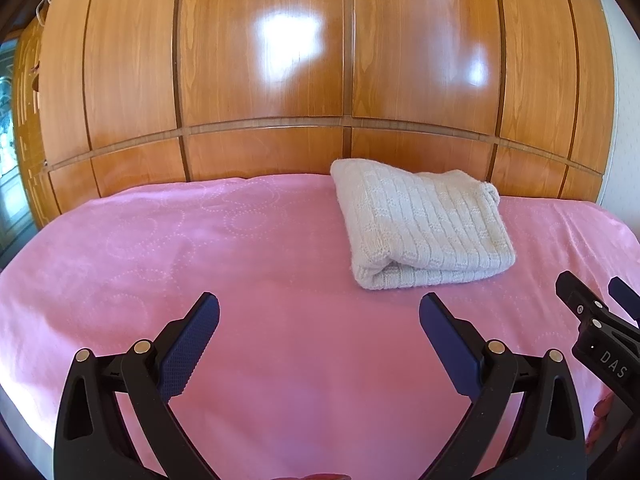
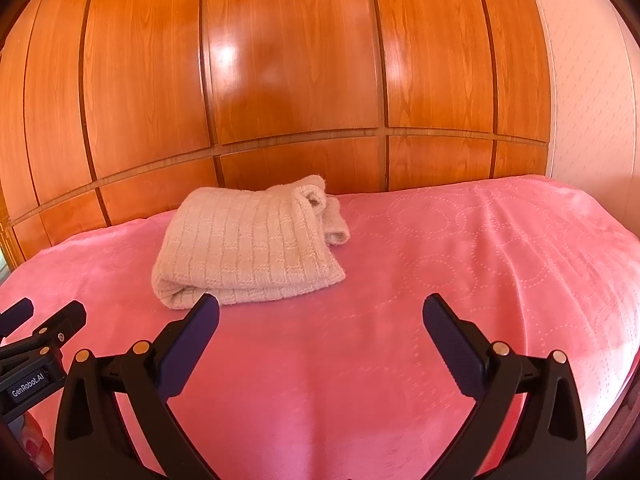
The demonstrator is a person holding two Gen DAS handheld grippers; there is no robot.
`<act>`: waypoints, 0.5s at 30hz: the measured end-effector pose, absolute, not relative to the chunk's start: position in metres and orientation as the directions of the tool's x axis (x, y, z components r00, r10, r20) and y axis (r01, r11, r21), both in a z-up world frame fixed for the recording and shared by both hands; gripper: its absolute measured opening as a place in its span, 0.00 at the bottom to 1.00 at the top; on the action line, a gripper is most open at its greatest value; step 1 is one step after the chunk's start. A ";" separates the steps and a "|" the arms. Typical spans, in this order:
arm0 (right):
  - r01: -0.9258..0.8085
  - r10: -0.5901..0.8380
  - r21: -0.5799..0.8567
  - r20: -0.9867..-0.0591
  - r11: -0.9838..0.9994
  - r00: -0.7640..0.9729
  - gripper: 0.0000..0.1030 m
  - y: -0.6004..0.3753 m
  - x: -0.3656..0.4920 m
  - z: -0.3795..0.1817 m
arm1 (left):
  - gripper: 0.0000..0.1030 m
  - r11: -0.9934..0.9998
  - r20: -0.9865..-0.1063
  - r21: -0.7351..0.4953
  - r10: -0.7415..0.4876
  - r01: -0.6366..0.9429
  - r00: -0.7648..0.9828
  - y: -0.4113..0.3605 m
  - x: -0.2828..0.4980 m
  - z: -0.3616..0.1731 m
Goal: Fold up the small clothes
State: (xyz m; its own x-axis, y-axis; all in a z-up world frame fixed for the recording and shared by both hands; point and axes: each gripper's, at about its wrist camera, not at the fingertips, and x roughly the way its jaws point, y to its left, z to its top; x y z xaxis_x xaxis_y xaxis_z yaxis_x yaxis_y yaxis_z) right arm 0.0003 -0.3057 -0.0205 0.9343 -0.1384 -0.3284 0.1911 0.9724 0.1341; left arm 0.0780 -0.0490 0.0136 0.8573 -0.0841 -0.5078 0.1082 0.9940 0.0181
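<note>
A cream knitted garment (image 1: pixel 420 226) lies folded into a thick rectangle on the pink bedspread (image 1: pixel 200 248), near the far edge by the wardrobe. In the right wrist view the same knit (image 2: pixel 248 244) sits left of centre, a rolled part at its right end. My left gripper (image 1: pixel 319 310) hovers open over bare cover, short of the knit and to its left. My right gripper (image 2: pixel 320 310) is open too, its left finger (image 2: pixel 200 320) just in front of the knit's near fold. Each gripper shows at the edge of the other's view (image 1: pixel 600 312) (image 2: pixel 44 324).
A glossy wooden wardrobe (image 1: pixel 264 80) stands right behind the bed. A pale wall (image 2: pixel 580 80) is at the right. The pink cover (image 2: pixel 480 260) stretches wide to both sides, with rounded bed edges at the near corners.
</note>
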 end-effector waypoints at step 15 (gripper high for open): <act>0.184 -0.130 0.136 -0.333 0.973 0.934 0.98 -0.305 0.001 -0.022 | 0.96 0.994 -0.513 0.014 -0.086 0.109 0.854 -0.049 0.078 0.012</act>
